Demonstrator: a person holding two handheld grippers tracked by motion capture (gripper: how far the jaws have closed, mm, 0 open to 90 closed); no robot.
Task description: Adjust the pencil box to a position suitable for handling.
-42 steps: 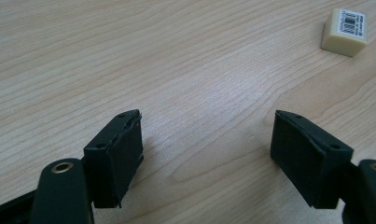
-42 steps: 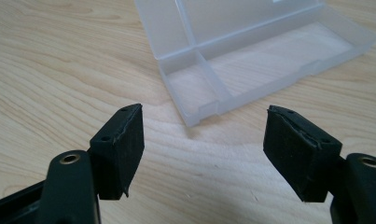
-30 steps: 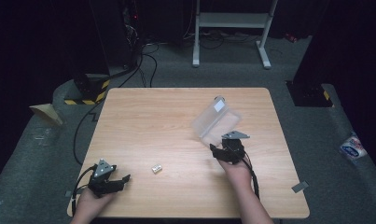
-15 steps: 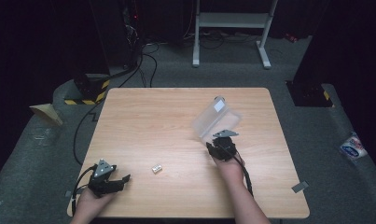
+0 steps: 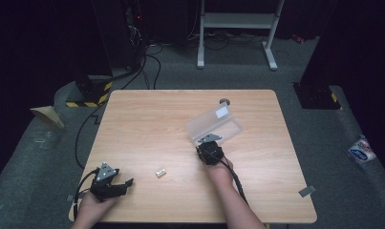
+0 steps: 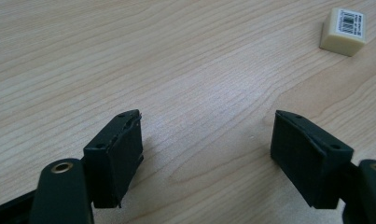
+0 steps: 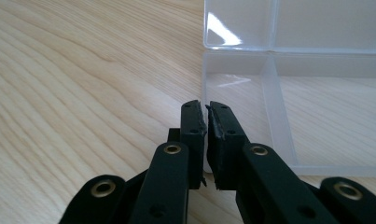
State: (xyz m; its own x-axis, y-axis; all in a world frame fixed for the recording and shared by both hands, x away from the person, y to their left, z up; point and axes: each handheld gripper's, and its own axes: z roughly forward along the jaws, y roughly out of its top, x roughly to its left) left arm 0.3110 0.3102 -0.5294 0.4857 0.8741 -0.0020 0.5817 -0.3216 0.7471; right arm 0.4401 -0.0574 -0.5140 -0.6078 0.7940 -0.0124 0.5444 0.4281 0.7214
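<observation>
light: table (image 5: pixel 147 124) bright, surroundings dark | glare: clear box (image 7: pixel 288 70) lid | focus: soft

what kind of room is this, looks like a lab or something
Probably a lab or recording space: a bare wooden table stands on grey carpet amid trailing cables, a white metal stand and dark curtained surroundings.

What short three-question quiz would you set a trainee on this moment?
1. True or false: the clear box on the table stands open.
2. The right gripper has its fingers: A shut together, B spread wide, C folded back.
3. What small thing lies on the wood between the two hands?
Key: 1 true; 2 A; 3 an eraser.
</observation>
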